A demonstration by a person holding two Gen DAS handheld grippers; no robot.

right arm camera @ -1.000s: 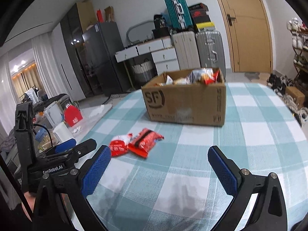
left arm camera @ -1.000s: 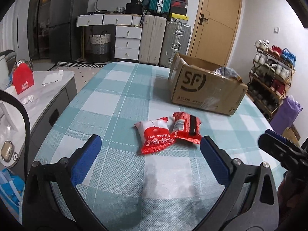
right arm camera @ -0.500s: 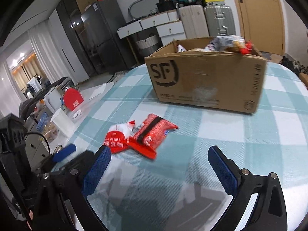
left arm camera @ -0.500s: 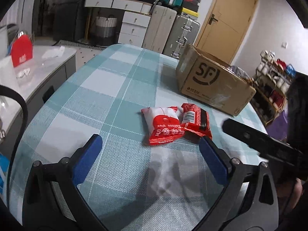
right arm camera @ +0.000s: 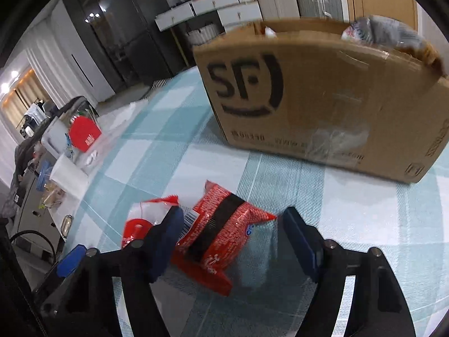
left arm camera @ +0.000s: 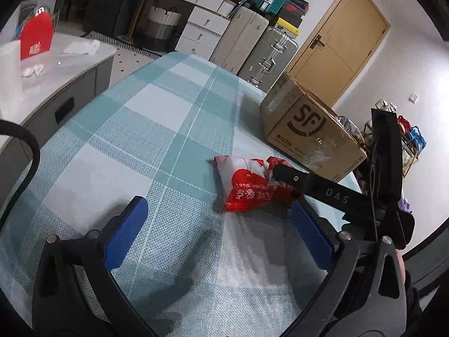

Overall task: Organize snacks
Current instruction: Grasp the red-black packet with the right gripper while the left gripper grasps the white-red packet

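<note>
Landmark: a brown cardboard box [right arm camera: 322, 98] printed with "SF" stood on the teal-and-white checked tablecloth [left arm camera: 146, 129]; every place below is given from it.
Box contents: crinkled packets [right arm camera: 378, 32] showed over its top edge; the blur kept me from telling what kind.
Red packet with black band [right arm camera: 221, 233]: it lay flat on the cloth, just in front of the box's printed face and apart from it.
Red-and-white packet [left arm camera: 244, 185]: it lay on the far side of the banded packet from the box, and the two touched along one edge.
Right gripper [right arm camera: 230, 224]: its blue-padded jaws straddled the banded packet and were closing. The right pad stood clear of the wrapper; the left finger lay over the seam between the two packets, and I could not tell whether it pressed there.
Left gripper [left arm camera: 219, 224]: its jaws stood wide apart with nothing between them, low over bare cloth, further from the box than both packets.
Side counter [left arm camera: 56, 64]: it stood beyond the table edge, well away from the box.
</note>
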